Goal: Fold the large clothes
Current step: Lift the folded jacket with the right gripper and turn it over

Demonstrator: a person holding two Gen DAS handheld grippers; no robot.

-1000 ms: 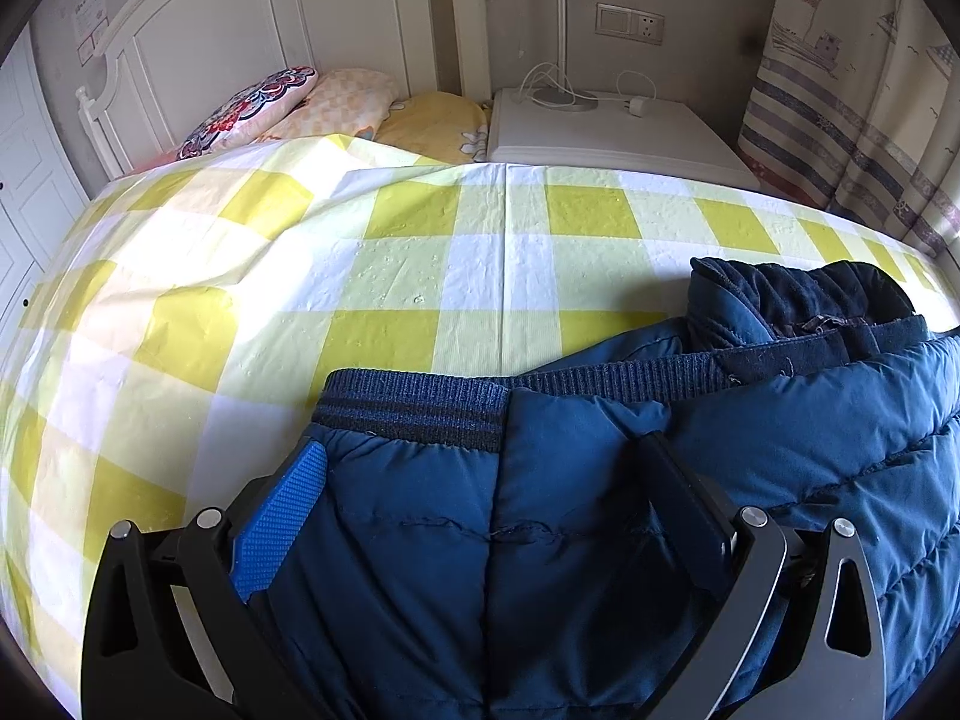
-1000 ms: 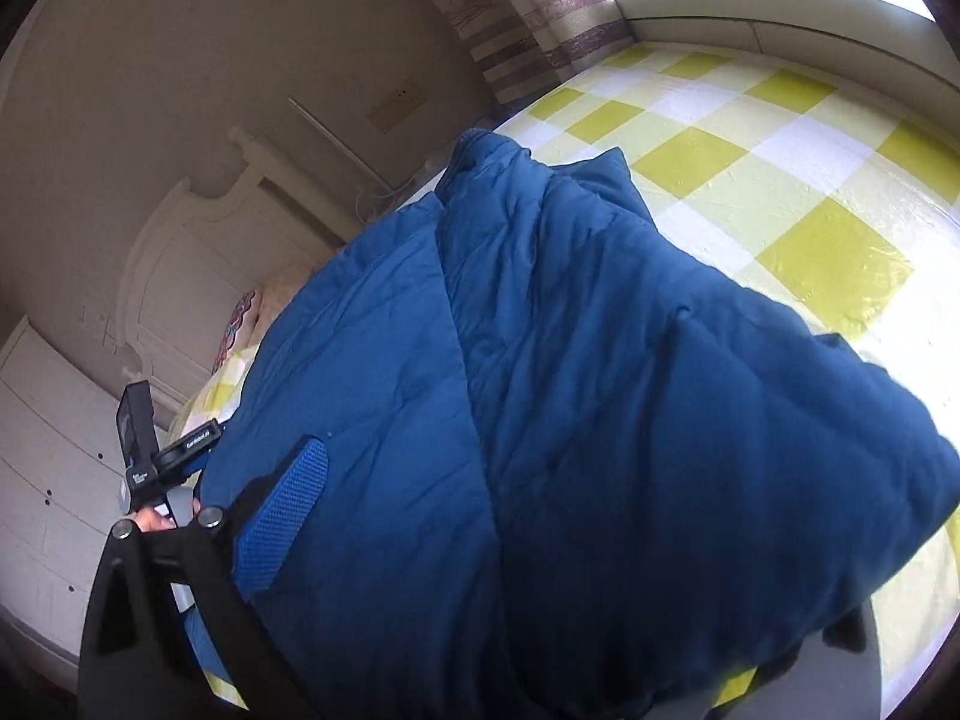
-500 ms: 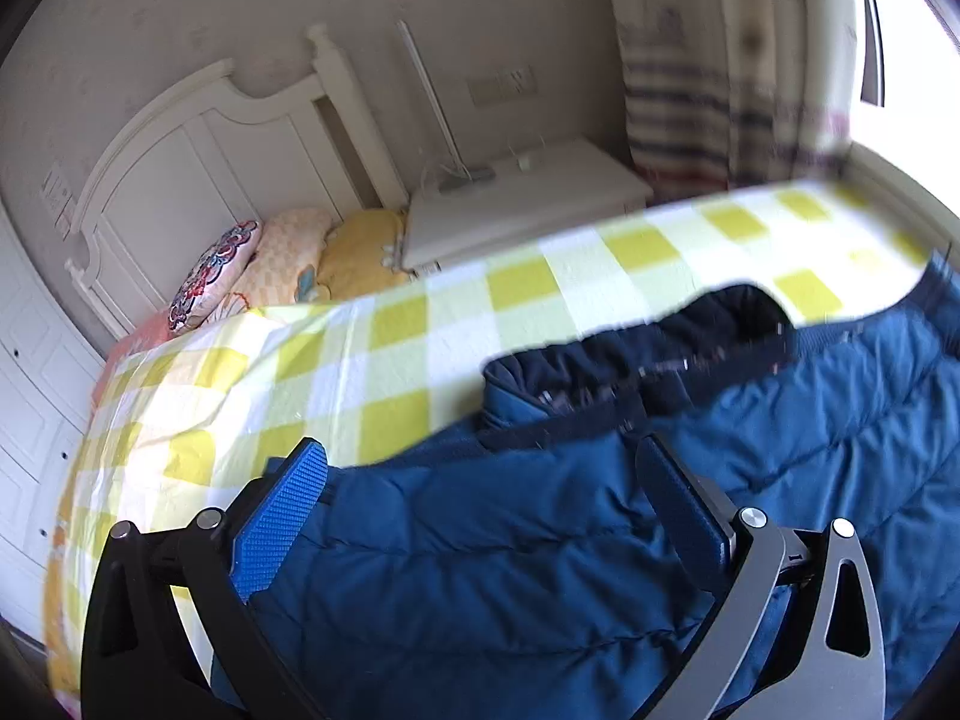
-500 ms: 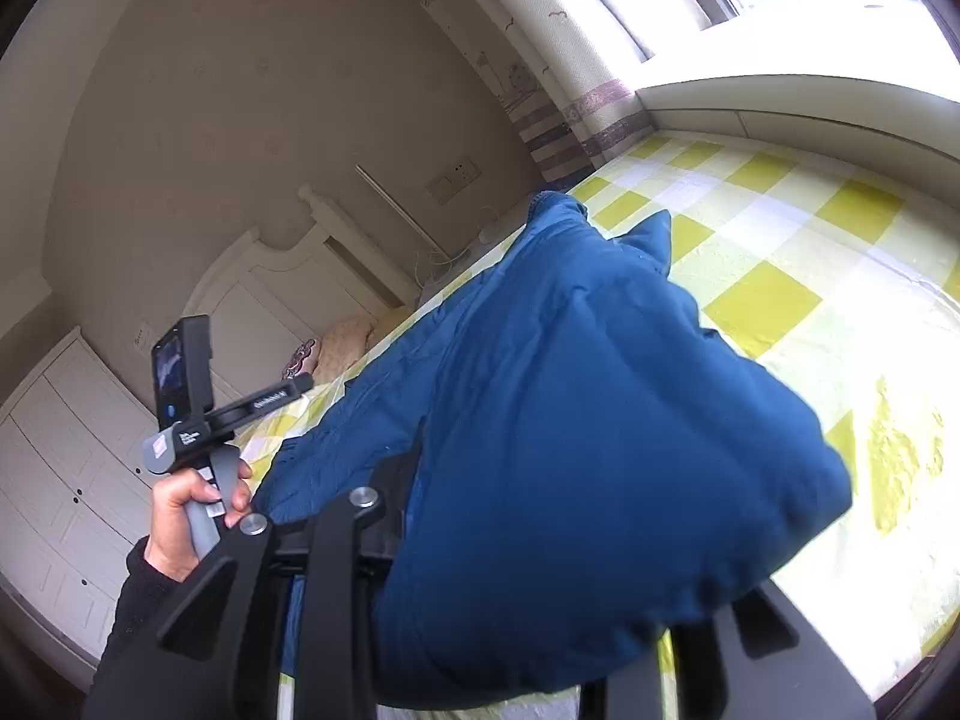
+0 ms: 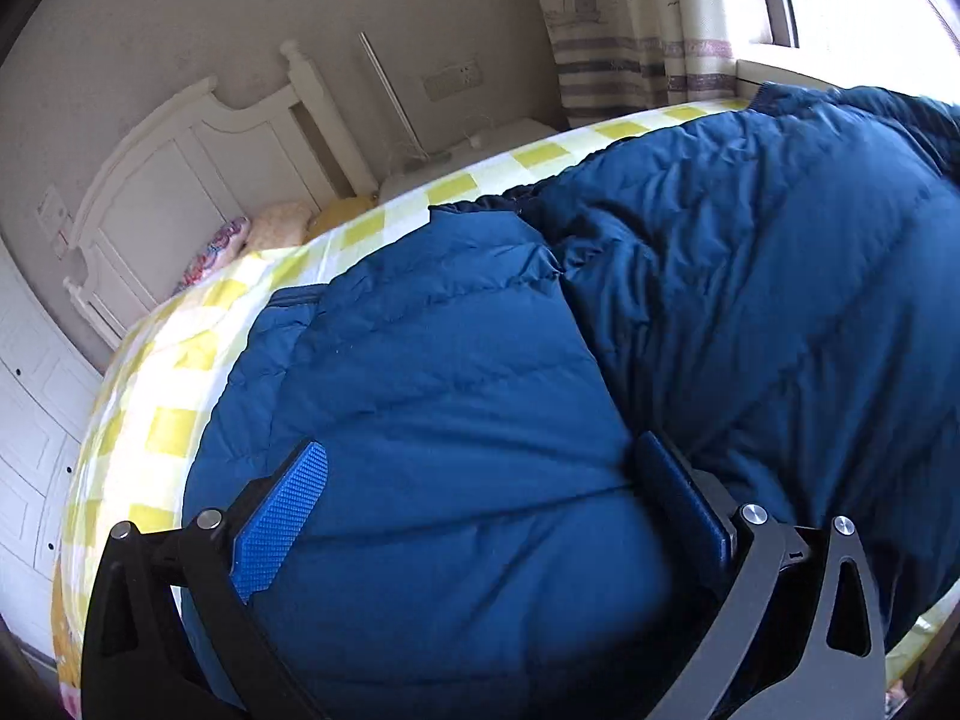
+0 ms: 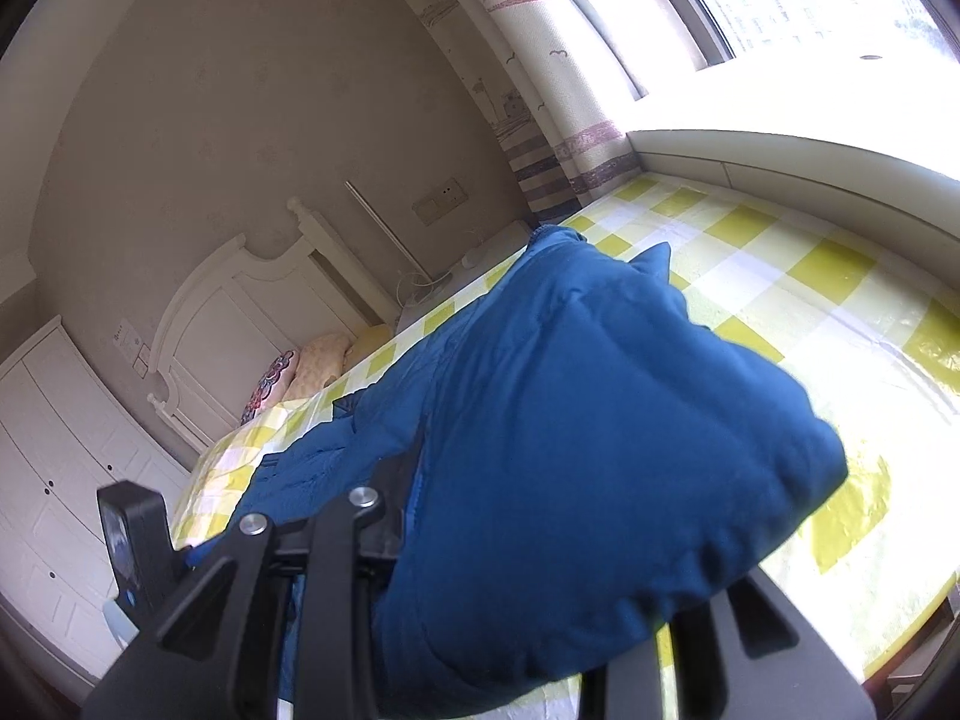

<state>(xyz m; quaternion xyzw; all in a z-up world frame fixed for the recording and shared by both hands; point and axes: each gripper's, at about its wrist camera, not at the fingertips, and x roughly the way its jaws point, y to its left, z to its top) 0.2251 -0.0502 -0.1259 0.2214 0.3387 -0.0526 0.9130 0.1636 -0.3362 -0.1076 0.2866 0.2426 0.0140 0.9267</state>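
- So, your left gripper (image 5: 480, 516) has its two fingers spread wide with a fat bulge of the blue puffer jacket (image 5: 690, 312) swelling up between them. Whether the pads actually pinch the fabric, you can't tell from this view.
- A second ago that same camera looked flat across the yellow checked bedsheet (image 5: 180, 360) at the jacket's ribbed hem. Now it's tipped over, and the jacket fills most of the frame from lower centre to upper right.
- Your right gripper (image 6: 516, 546) is clamped down narrow on a lifted panel of the jacket, with the fabric ballooning over the lower right of its view.
- That panel sat lower and spread wider a second ago. It has risen and bunched since, with more sheet showing on the right.
- My read: you're mid-fold, carrying one half over the other, and the fold isn't laid down yet.
- Puffy stuff like this probably springs back, so it may need pressing flat once it lands.
- Headboard (image 5: 198, 180) and pillows (image 6: 312, 366) sit far off at left, well out of your way.
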